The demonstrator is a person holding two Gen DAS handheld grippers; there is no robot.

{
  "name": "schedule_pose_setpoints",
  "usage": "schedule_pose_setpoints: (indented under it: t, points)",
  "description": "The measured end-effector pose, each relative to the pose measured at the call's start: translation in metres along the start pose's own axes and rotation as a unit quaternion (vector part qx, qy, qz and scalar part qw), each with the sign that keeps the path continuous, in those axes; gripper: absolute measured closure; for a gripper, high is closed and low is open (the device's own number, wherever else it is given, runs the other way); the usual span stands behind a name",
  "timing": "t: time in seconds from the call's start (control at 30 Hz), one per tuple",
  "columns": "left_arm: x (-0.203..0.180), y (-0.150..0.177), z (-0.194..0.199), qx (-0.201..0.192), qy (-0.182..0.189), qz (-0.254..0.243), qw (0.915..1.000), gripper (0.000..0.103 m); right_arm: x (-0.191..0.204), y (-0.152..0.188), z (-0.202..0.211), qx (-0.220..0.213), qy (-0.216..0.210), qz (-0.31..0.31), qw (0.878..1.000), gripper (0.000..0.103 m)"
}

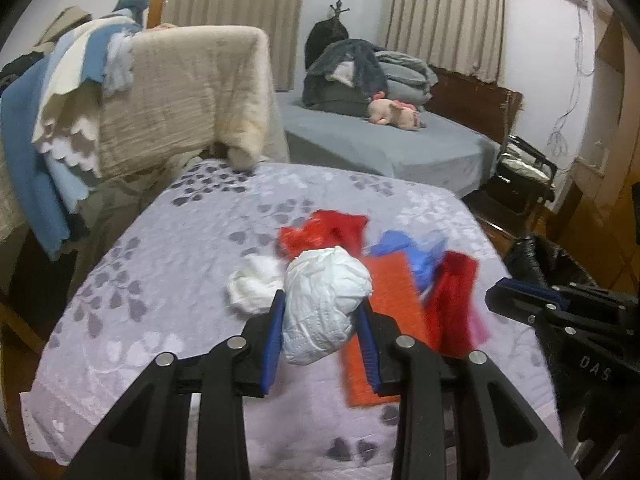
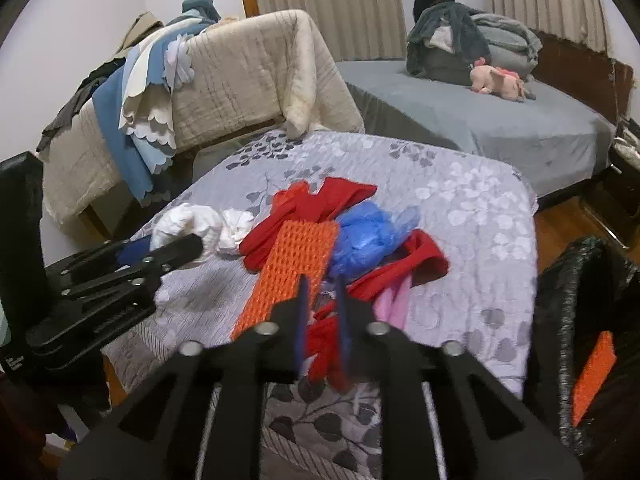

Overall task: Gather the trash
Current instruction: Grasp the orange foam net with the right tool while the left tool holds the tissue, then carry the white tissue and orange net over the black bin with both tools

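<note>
White wad clamped in left tongs; table edge near.

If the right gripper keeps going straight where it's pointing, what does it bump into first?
Probably the red plastic scraps lying right past the right gripper, on the flowered cover. The orange mesh strip sits just left of that line. Depth is hard to judge.

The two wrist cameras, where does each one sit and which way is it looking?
Left wrist: sits on the left gripper, looking forward and down along its fingers at the trash on the flowered cover; its jaws are shut on a white wad; the right gripper shows at right.
Right wrist: sits on the right gripper, over the red cloth and orange mesh; the left gripper shows at left.
Shared: the trash pile, grey bed, black bin bag.
</note>
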State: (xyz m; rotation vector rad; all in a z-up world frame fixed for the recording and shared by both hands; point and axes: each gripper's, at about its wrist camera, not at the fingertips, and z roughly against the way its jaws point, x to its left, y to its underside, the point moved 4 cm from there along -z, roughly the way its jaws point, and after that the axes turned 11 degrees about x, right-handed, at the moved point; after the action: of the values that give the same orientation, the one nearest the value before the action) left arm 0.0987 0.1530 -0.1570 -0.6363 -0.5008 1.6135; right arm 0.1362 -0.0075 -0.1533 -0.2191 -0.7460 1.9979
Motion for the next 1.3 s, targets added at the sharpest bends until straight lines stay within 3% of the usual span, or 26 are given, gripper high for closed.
schedule_pose_setpoints:
  t: [0.17, 0.6, 0.63, 0.73, 1.0, 1.3]
  points:
    - [0.019, 0.007, -0.004, 0.004, -0.014, 0.01, 0.9999, 0.069, 0.008, 0.001, -0.025, 0.016, 0.0, 0.01, 1.0, 0.07]
    - [0.039, 0.014, -0.023, 0.014, -0.021, 0.022, 0.9994, 0.069, 0.009, -0.006, -0.078, 0.055, 0.008, 0.023, 0.998, 0.071]
    - [0.04, 0.014, -0.024, 0.014, -0.022, 0.023, 0.9994, 0.069, 0.009, -0.007, -0.081, 0.061, 0.006, 0.024, 0.998, 0.071]
    - [0.043, 0.013, -0.025, 0.016, -0.023, 0.024, 0.9993, 0.069, 0.013, -0.008, -0.085, 0.067, -0.005, 0.033, 0.997, 0.09]
    - [0.038, 0.006, -0.022, 0.01, -0.022, 0.02, 0.9995, 0.069, 0.022, -0.019, -0.057, 0.035, -0.032, 0.038, 0.998, 0.093]
    - [0.013, -0.012, -0.002, -0.012, -0.005, 0.012, 0.9998, 0.069, 0.007, -0.034, -0.007, -0.014, -0.022, 0.024, 0.999, 0.093]
